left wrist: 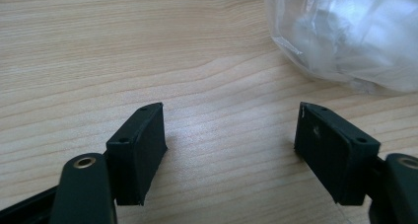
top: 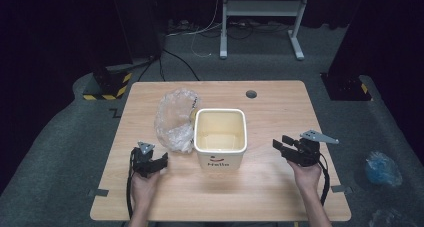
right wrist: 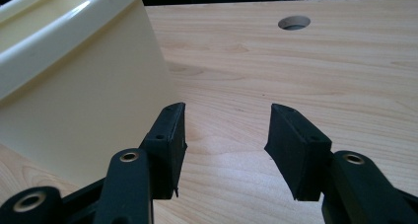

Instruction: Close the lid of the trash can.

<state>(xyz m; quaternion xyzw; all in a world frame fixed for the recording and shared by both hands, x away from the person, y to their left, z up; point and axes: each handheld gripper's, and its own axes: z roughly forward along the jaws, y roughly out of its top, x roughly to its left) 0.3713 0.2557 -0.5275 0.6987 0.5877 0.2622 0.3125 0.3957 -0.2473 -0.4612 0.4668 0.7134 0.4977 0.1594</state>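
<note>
My left tongs (top: 161,163) and right tongs (top: 278,146) both gape empty; the crumpled clear plastic bag (top: 174,119) lies left of centre, touching the cream square plastic bin (top: 220,136); I'd pinch a loose fold low on the wooden surface (top: 280,112), steadying the bin.

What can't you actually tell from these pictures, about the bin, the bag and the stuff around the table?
- Plastic bag: high view, its contents are blurred by crinkled film; in the left gripper view the frame edge cuts it off.
- Cream bin: high view, the small print under "Hello" is too small to read; in the right gripper view its wall hides the inside.
- Blue bundle on the floor: high view, too small and dim to identify.
</note>
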